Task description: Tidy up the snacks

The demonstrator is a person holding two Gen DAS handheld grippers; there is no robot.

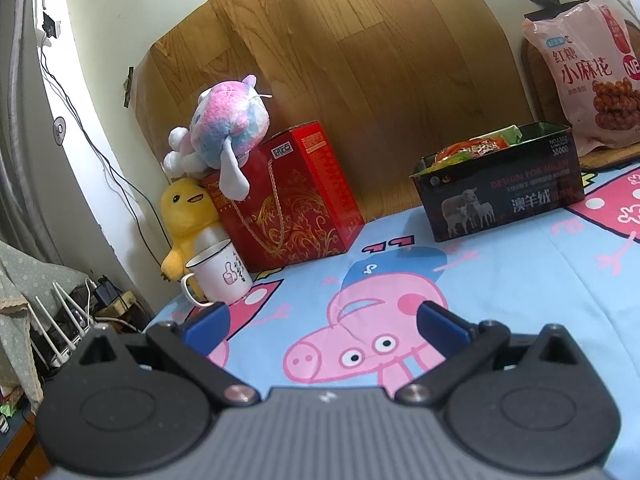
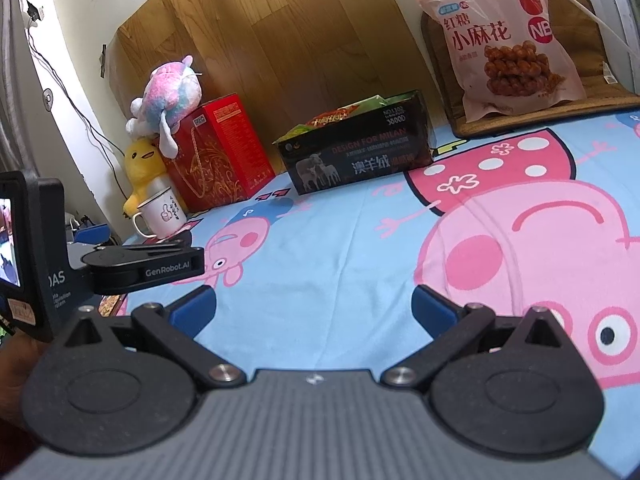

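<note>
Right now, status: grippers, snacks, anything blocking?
Left gripper open, empty; right gripper open, empty. Pink snack bag upright beyond black box; box already holds packets. Bedsheet between grippers and box bare.

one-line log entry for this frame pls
left gripper: jaws open, empty | right gripper: jaws open, empty | black box: snacks inside | pink snack bag: outside box, propped behind
</note>
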